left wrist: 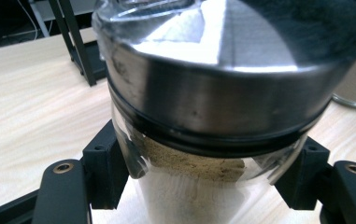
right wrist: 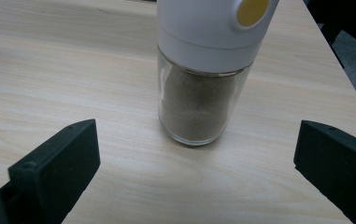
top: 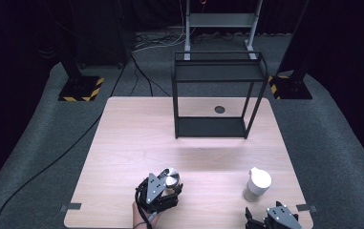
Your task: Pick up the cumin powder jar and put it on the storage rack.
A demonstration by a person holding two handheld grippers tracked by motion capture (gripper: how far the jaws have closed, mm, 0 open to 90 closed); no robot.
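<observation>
My left gripper (left wrist: 203, 186), black-jawed, grips a clear glass jar (left wrist: 199, 172) of pale tan powder under a shiny silver lid (left wrist: 231, 79). Before my right gripper (right wrist: 194, 163), also black, the shaker (right wrist: 201, 70) has a white cap, a yellow spot and grey-brown powder. The tabletop (top: 136, 138) is pale wood grain; the rack (top: 218, 93) is black.

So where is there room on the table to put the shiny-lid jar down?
The wide bare wood between the black rack and the front edge is free, and so is the table's left side. It's crowded only at the front right, by the white-capped jar.
</observation>
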